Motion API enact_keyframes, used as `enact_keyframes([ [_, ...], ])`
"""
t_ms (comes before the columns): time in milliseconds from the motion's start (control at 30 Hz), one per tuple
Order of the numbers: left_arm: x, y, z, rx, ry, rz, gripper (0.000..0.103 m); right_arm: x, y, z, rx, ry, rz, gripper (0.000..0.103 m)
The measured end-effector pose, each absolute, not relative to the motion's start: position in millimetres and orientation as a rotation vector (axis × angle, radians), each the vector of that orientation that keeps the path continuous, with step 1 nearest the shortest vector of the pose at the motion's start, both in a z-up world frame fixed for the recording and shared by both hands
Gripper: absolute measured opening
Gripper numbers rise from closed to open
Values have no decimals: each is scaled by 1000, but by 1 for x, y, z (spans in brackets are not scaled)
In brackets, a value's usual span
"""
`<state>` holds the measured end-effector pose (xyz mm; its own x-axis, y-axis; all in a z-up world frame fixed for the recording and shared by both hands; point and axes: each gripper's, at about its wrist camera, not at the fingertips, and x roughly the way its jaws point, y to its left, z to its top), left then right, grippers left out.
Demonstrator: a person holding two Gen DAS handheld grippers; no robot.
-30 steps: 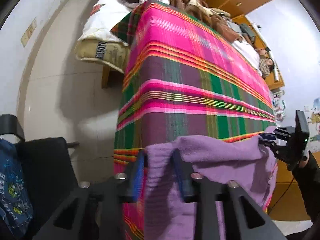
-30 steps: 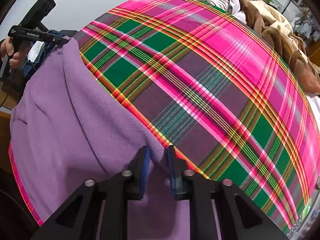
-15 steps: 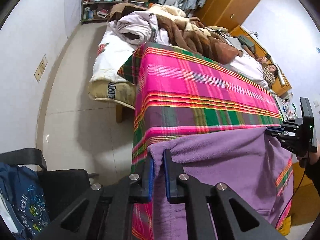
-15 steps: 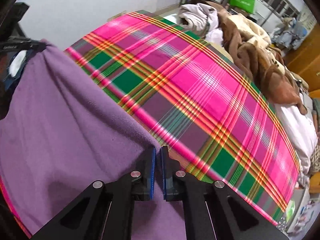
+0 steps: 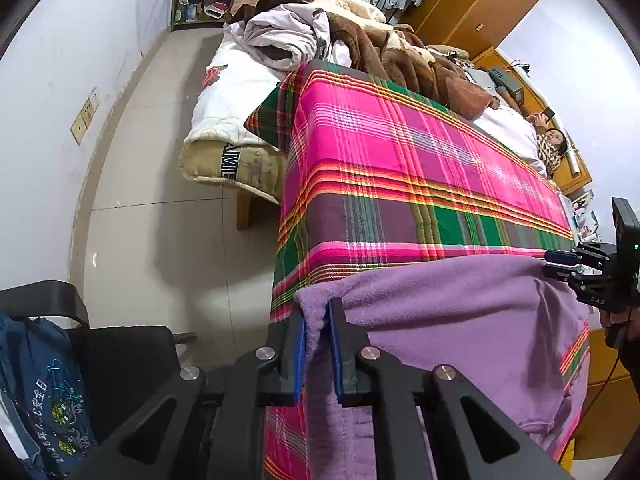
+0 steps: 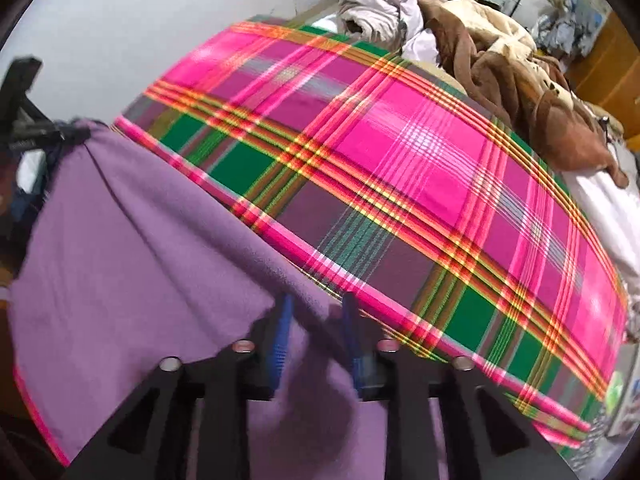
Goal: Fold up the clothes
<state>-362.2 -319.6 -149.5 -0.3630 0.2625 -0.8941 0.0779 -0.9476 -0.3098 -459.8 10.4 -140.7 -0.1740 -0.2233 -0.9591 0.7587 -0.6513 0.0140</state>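
- Left gripper [image 5: 317, 344]: its blue-padded fingers are clamped on a corner of the purple fleece garment [image 5: 460, 320], with cloth bunched in the narrow gap between them.
- Right gripper [image 6: 316, 334]: its own camera shows the fingers spread apart, purple cloth lying loose between them; that frame is blurred, so contact with either pad cannot be judged. In the left view, where it appears at the far right [image 5: 560, 262], its blue tips sit at the garment's other top corner.
- Garment: its top edge lies along the near edge of the plaid cloth [image 5: 400, 168] covering the table, and the rest hangs down the near side.
- Left view only: tiled floor [image 5: 160, 200], a black chair [image 5: 120, 360] with a blue bag [image 5: 36, 392], a person lying at the far end of the bed, wooden wardrobes [image 5: 480, 4].
- Right view only: the plaid top seen broadly, with the left gripper [image 6: 44, 136] small at the left edge.
- Both views: rumpled brown and white bedding [image 6: 500, 64] beyond the table.
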Motion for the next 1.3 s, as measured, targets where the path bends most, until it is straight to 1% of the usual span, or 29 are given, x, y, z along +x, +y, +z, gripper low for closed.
enact_keyframes([
  [233, -358, -324, -143, -1710, -517, 2461, 18, -467, 41, -128, 1440, 572, -2024, 29],
  [300, -351, -331, -139, -1731, -520, 2500, 18, -470, 53, -129, 1462, 539, -2068, 30],
  [400, -344, -345, -136, -1752, -571, 2535, 17, -475, 72, -129, 1494, 488, -2135, 30],
  [433, -341, -348, -132, -1750, -585, 2550, 15, -477, 82, -130, 1509, 469, -2158, 30],
  [500, -334, -345, -123, -1712, -582, 2567, 15, -479, 96, -132, 1528, 463, -2182, 31],
  [600, -328, -323, -111, -1655, -541, 2546, 15, -480, 112, -140, 1555, 502, -2159, 33],
  [767, -319, -257, -107, -1618, -447, 2427, 15, -483, 128, -151, 1561, 610, -2078, 35],
  [900, -309, -209, -113, -1642, -394, 2347, 15, -491, 133, -157, 1539, 661, -1976, 39],
  [933, -306, -196, -114, -1650, -380, 2327, 15, -493, 133, -160, 1531, 680, -1948, 42],
  [1067, -287, -152, -114, -1683, -370, 2306, 15, -503, 133, -160, 1481, 685, -1849, 42],
  [1100, -282, -144, -114, -1690, -383, 2308, 15, -503, 131, -160, 1473, 683, -1818, 31],
  [1133, -277, -136, -113, -1698, -397, 2311, 15, -502, 130, -159, 1464, 682, -1788, 8],
  [1167, -274, -130, -112, -1706, -408, 2316, 15, -502, 128, -158, 1453, 688, -1761, 5],
  [1233, -268, -118, -110, -1722, -428, 2327, 15, -498, 123, -155, 1399, 763, -1753, 5],
  [1300, -265, -100, -107, -1736, -442, 2339, 15, -504, 122, -151, 1366, 761, -1788, 5],
])
